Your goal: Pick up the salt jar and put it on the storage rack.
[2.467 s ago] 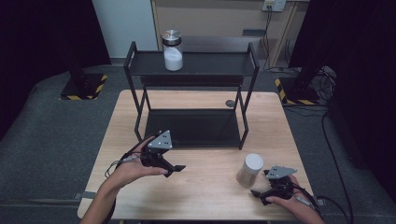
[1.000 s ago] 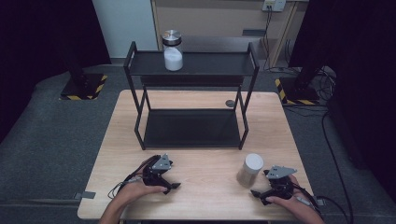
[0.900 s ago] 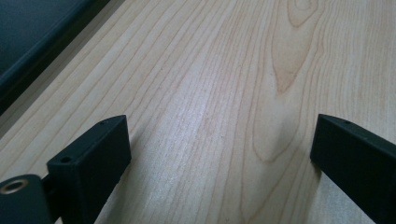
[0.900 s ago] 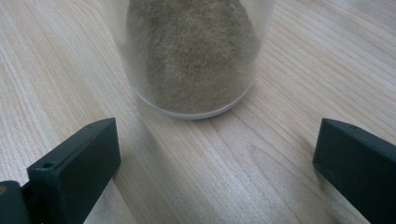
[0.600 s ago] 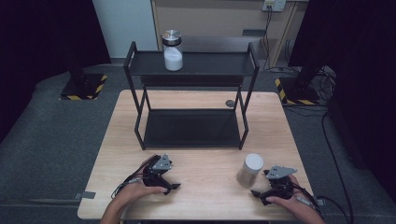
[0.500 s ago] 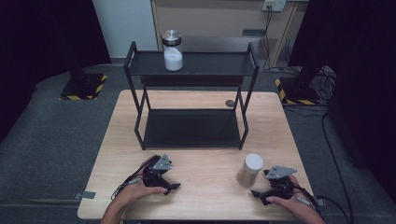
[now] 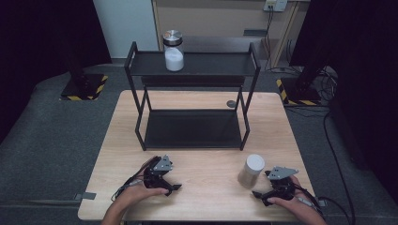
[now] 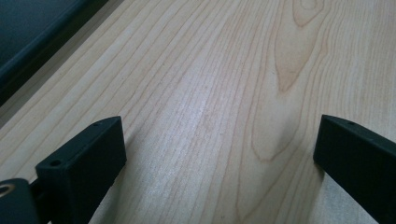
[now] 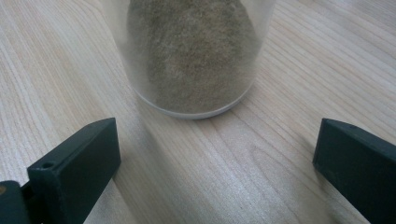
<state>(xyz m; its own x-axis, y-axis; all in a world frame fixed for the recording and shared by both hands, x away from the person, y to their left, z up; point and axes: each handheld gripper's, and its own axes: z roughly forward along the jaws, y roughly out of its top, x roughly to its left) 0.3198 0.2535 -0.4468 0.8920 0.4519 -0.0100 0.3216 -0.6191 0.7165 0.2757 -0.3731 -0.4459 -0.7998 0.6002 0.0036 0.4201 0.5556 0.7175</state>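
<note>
Pale wood grain runs across the desk (image 7: 202, 183), where a person rests a hand-held gripper in each hand near the front edge. The right hand-held gripper (image 7: 264, 196) sits with its jaws spread wide, facing a clear jar of brownish powder (image 7: 250, 170) just beyond its tips, untouched. The left hand-held gripper (image 7: 169, 187) has just been opening, its jaws apart over bare wood. A second jar (image 7: 173, 50) stands on the black rack (image 7: 195, 65).
</note>
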